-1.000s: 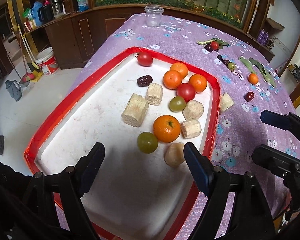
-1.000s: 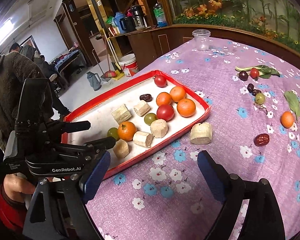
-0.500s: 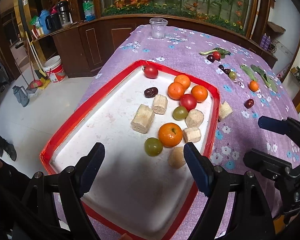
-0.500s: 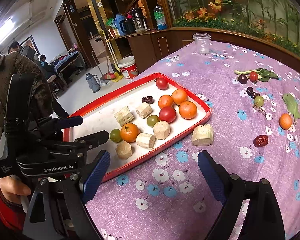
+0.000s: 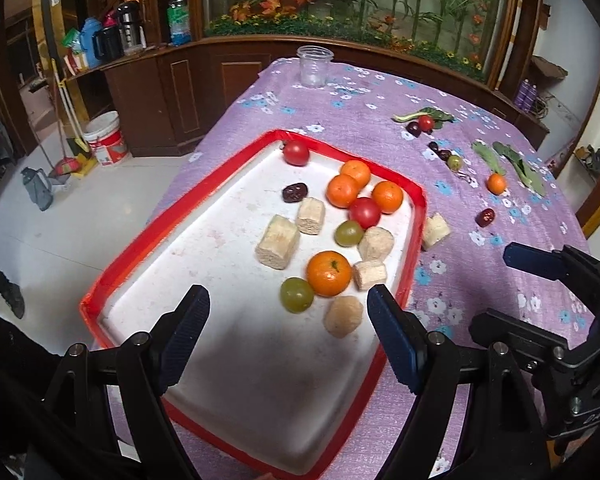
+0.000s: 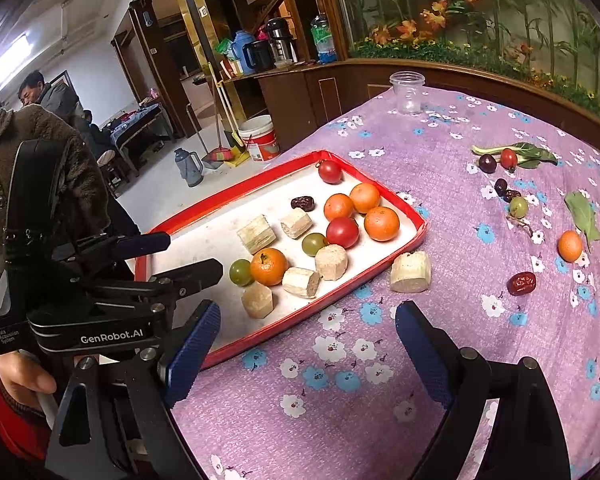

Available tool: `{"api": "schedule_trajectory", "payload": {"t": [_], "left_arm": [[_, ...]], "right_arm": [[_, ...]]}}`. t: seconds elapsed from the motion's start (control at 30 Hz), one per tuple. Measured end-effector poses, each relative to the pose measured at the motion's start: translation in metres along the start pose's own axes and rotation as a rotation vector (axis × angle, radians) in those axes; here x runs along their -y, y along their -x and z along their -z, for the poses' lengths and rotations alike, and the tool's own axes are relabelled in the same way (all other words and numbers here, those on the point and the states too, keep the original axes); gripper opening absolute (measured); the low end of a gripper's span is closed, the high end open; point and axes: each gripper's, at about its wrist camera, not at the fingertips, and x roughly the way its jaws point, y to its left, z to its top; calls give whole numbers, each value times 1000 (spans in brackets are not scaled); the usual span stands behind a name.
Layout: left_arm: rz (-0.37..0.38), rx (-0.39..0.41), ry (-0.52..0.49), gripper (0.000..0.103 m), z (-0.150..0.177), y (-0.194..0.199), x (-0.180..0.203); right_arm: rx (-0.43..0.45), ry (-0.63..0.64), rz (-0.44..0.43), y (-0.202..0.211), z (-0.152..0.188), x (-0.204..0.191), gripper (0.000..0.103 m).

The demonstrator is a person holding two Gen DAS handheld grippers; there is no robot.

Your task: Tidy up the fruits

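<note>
Both wrist views look steeply down, sharing the red tray [image 5: 414, 236].

the left hand-held gripper [image 6: 188, 256] is hiding the near left corner of the red tray [image 6: 236, 196], and the dark fruits [image 6: 504, 190] far right are showing too small to name.

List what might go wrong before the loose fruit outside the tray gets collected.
1. The tray overhangs the table edge at its near corner; pressing there could tip it.
2. The round oranges and tomatoes sit packed together; a dropped piece may scatter them.
3. The cane chunk lies against the tray's outer rim, so the right gripper, open now, might catch the rim while closing.
</note>
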Motion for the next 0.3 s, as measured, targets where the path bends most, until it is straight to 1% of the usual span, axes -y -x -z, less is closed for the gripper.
{"api": "schedule_trajectory", "payload": {"t": [0.07,0.17,0.3], "left_arm": [[-10,3,7,81,0,1,-1],[-45,15,17,81,0,2,-3],[-51,16,20,81,0,2,-3]], "right_arm": [[0,1,-1,0,0,-1,90],[3,5,-4,1,0,-2,90],[4,2,-4,2,1,-2,90]]}}
